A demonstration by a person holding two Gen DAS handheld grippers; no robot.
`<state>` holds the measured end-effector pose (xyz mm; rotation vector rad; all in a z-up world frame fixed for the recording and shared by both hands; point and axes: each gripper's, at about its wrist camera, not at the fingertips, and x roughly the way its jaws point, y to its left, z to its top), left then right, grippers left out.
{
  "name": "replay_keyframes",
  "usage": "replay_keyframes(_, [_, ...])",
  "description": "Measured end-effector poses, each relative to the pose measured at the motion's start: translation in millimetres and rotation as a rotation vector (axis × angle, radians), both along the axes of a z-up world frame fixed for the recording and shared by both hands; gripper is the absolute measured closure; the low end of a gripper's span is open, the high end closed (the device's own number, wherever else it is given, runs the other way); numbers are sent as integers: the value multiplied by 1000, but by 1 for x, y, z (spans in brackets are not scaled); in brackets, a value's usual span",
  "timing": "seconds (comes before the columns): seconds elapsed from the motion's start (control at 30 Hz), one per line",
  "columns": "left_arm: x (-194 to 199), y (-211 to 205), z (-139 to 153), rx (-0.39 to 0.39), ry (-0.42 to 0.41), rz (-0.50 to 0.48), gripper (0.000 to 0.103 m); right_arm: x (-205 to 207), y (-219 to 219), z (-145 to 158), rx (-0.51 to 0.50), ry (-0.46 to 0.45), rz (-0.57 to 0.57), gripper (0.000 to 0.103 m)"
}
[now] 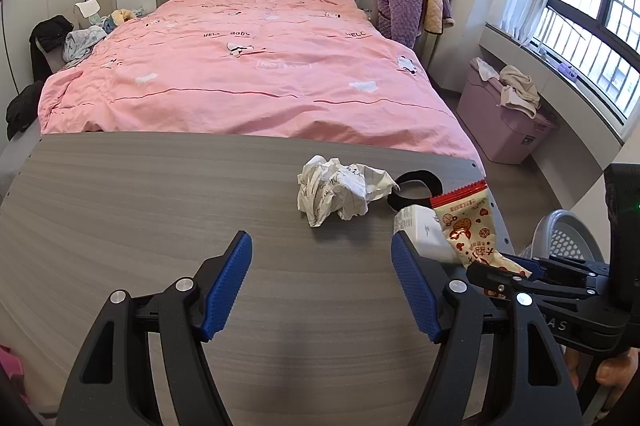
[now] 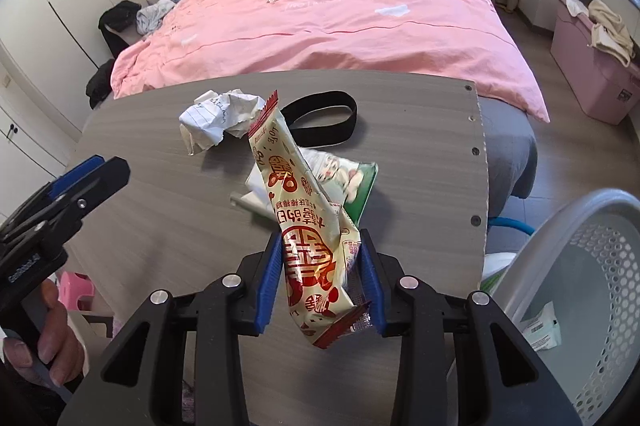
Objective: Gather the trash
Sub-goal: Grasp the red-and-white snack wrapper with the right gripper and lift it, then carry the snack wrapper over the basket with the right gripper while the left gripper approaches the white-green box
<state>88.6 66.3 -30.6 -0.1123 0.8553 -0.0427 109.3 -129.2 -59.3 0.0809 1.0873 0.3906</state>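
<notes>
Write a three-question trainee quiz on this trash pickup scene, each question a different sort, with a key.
1. True or false: the right hand-held gripper is shut on the red and cream snack wrapper.
2. Multiple choice: what lies nearest the crumpled paper on the grey table? A) black band B) a mug C) a spoon
3. Fill in: the left hand-held gripper is ____ and holds nothing.

Key: 1 true; 2 A; 3 open
</notes>
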Motion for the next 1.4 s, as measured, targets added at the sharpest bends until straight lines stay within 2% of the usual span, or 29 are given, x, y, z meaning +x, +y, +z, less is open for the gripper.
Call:
replay_keyframes(0.4, [-1, -27, -16, -7, 44, -66, 34, -31, -40, 22, 53, -72, -126, 67])
replay_keyframes(0.53, [4, -44, -21, -1, 61, -95, 34, -42, -56, 27, 41, -99, -164, 67])
replay_keyframes(0.83, [19, -87, -27, -1, 80, -141, 34, -59, -101, 29, 85, -115, -245, 67])
replay_keyframes(1.07, [33, -114, -39, -10, 111, -125, 34, -69, -125, 22, 117, -113, -280, 67])
replay_keyframes(1.27, [43, -122, -54, 16, 134, -70, 34, -76, -136, 20, 142, -114, -284, 67])
replay_keyframes(1.4, [42, -121, -52, 42, 122, -48, 34, -79, -140, 21, 155, -122, -290, 67])
